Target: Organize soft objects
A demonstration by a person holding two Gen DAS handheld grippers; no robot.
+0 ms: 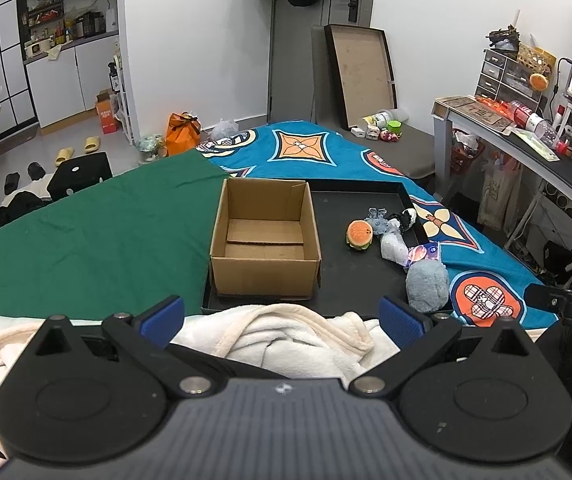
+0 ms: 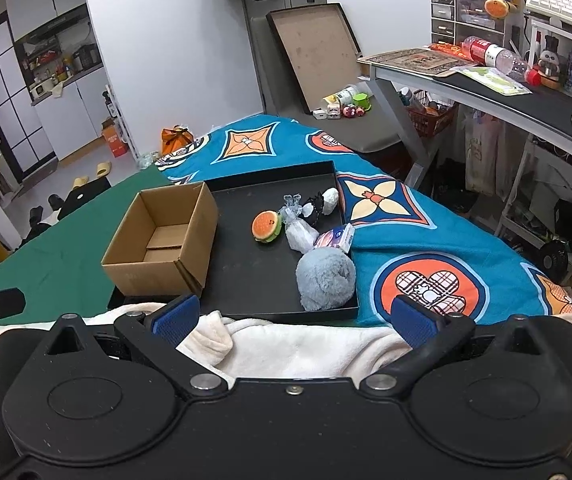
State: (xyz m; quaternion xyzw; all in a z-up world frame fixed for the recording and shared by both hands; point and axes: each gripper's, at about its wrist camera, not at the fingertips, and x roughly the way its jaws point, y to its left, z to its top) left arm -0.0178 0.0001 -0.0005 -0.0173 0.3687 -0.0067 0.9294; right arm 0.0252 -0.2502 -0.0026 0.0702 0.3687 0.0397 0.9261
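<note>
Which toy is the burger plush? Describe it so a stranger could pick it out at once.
Find the black tray on the bed, with the open cardboard box at its left side. The burger plush lies to the right of the box, leftmost in the cluster of soft toys. It alone is orange and round with a green layer; its neighbours are grey, white or black.

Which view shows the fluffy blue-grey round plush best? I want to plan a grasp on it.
The right wrist view: the fluffy blue-grey round plush sits near centre, whole outline visible in the black tray's corner. The left wrist view shows it smaller, off to the side, partly behind a blue finger pad.
</note>
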